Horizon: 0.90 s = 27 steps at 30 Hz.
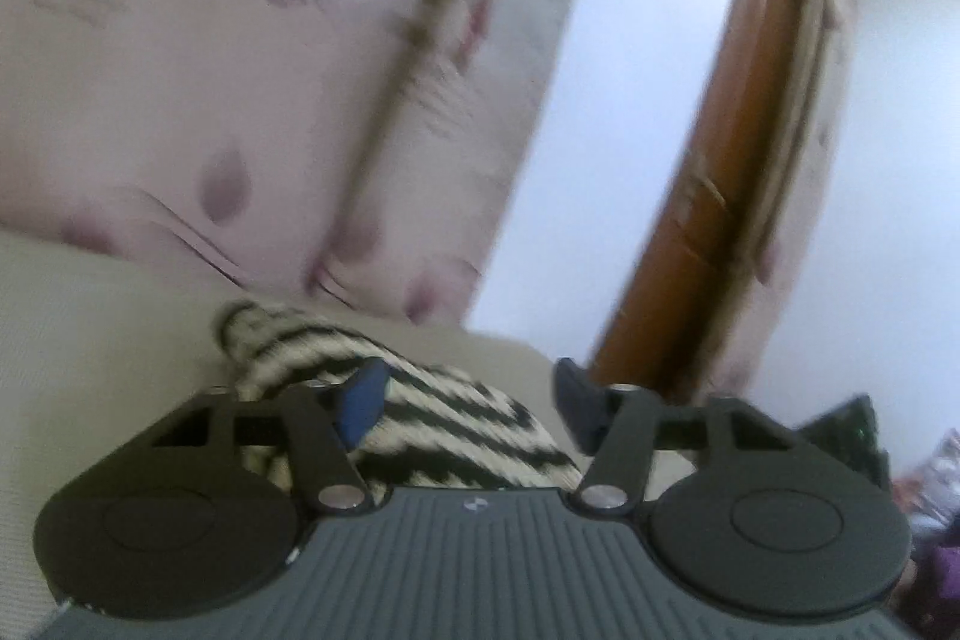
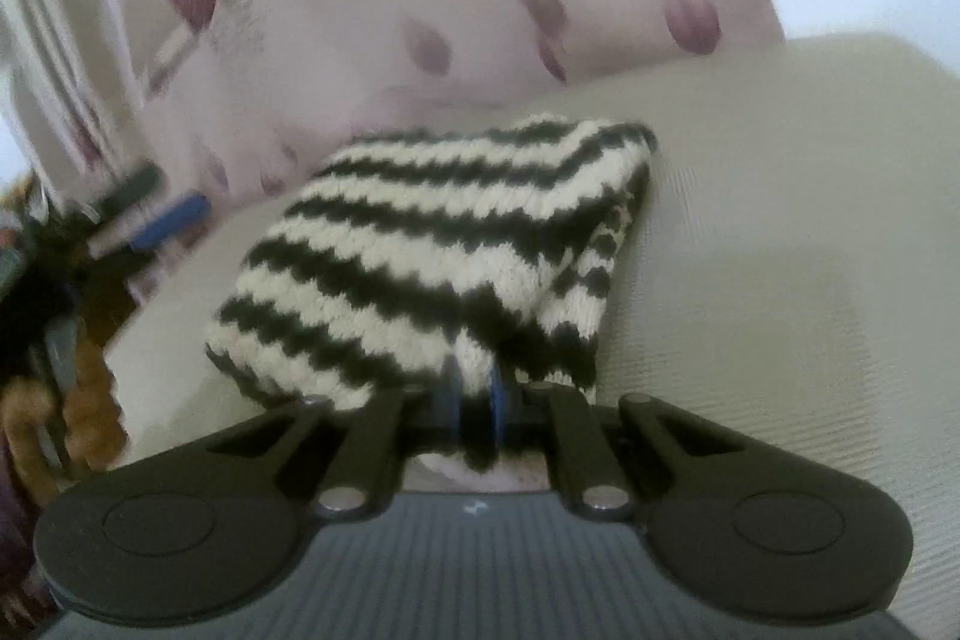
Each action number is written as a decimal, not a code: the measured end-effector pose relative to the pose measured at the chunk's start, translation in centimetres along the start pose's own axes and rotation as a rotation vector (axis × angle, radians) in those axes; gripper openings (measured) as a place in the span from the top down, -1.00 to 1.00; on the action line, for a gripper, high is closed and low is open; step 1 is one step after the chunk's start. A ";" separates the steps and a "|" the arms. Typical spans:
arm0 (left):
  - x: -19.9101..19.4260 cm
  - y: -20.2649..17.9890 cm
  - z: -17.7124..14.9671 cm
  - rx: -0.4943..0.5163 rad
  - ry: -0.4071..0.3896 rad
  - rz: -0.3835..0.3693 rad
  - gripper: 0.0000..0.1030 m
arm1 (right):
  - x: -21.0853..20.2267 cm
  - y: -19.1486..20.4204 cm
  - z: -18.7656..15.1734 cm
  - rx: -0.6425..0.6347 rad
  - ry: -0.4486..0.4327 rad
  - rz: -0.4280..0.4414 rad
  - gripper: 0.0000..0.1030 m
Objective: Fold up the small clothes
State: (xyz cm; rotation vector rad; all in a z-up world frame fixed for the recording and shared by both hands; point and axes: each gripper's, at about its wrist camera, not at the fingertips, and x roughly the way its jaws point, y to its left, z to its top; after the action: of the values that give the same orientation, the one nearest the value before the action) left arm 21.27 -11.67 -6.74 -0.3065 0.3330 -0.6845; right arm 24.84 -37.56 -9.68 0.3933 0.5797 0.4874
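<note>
A black-and-white striped knit garment (image 2: 432, 244) lies folded on a cream cushioned surface (image 2: 780, 220). My right gripper (image 2: 475, 403) is shut on its near edge, and a pinch of knit shows between the blue pads. In the left wrist view the same knit garment (image 1: 456, 418) stretches below and between the fingers of my left gripper (image 1: 471, 403). That gripper is open, with a wide gap between its pads. The left blue pad (image 1: 363, 403) overlaps the knit in the picture, and the right pad (image 1: 579, 403) stands clear of it.
Pale cushions with purple tulip prints (image 1: 210, 100) rise behind the surface. A brown wooden door (image 1: 720, 160) stands at the right in the left wrist view. Blurred dark and blue clutter (image 2: 138, 220) sits past the surface's left edge in the right wrist view.
</note>
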 end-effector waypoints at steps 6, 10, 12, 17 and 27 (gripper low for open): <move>3.1 1.1 -3.3 0.029 0.148 0.023 0.29 | -0.7 -1.9 -0.5 0.061 -0.038 0.043 0.82; 3.0 2.7 -4.3 -0.046 0.141 -0.007 0.35 | -2.6 -2.3 1.2 0.127 -0.065 0.044 0.72; 3.1 3.4 -4.4 -0.077 0.146 -0.022 0.41 | -4.2 -0.7 3.5 0.052 -0.150 0.009 0.72; 2.8 4.0 -4.4 -0.109 0.131 -0.026 0.42 | -1.1 6.1 10.7 -0.184 -0.137 0.064 0.72; 2.1 4.6 -4.4 -0.157 0.101 -0.033 0.42 | 16.1 8.9 10.5 -0.362 0.152 0.061 0.80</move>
State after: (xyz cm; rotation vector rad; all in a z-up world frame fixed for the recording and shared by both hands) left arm 23.65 -10.41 -12.86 -0.4287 0.4803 -0.7089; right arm 40.04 -23.93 -4.08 0.0289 0.6131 0.6719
